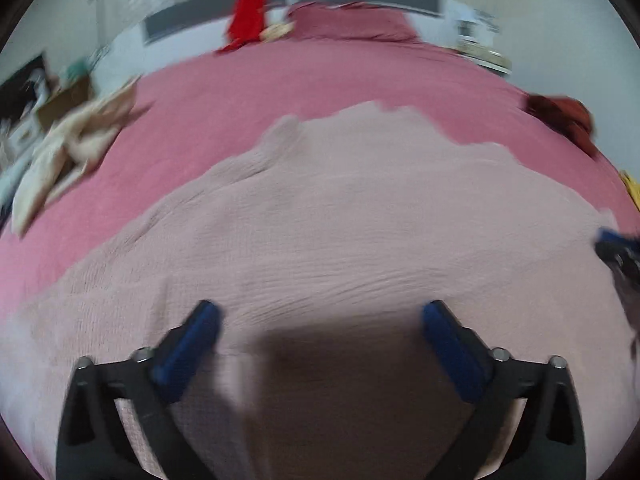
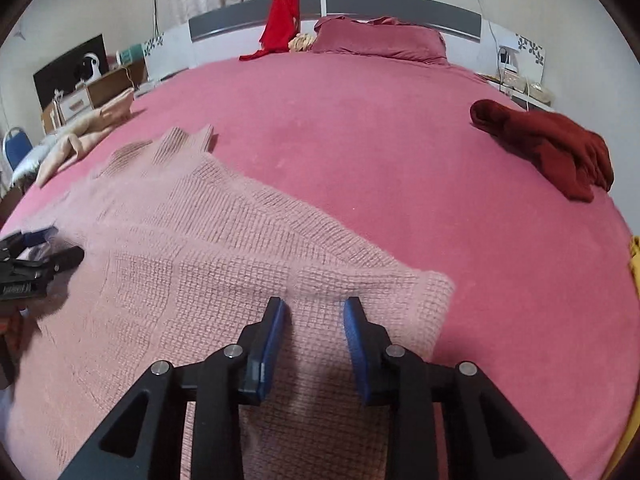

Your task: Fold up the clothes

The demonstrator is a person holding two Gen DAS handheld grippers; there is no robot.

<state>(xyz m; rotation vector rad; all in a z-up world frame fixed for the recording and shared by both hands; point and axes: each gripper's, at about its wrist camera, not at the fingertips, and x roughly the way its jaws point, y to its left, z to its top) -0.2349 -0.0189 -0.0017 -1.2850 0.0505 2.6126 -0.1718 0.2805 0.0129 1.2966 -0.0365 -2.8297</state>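
Note:
A pale pink knit sweater point(image 1: 340, 208) point(image 2: 192, 240) lies spread flat on the pink bed point(image 1: 280, 84) point(image 2: 400, 152). My left gripper point(image 1: 322, 308) hovers over the sweater's near part, jaws wide apart, with nothing between the blue pads. It also shows at the left edge of the right wrist view as the left gripper point(image 2: 40, 256). My right gripper point(image 2: 315, 304) stands over the sweater's right end near its ribbed edge. Its pads are a narrow gap apart, with flat fabric showing beneath them and not pinched. The right gripper point(image 1: 616, 248) appears at the right edge of the left wrist view.
A dark red garment point(image 2: 552, 148) is bunched at the bed's right side. A beige garment point(image 2: 88, 132) lies at the left edge. A red garment point(image 2: 282, 20) hangs on the headboard beside a pink pillow point(image 2: 380, 36). Something yellow point(image 2: 634, 256) shows at the right rim.

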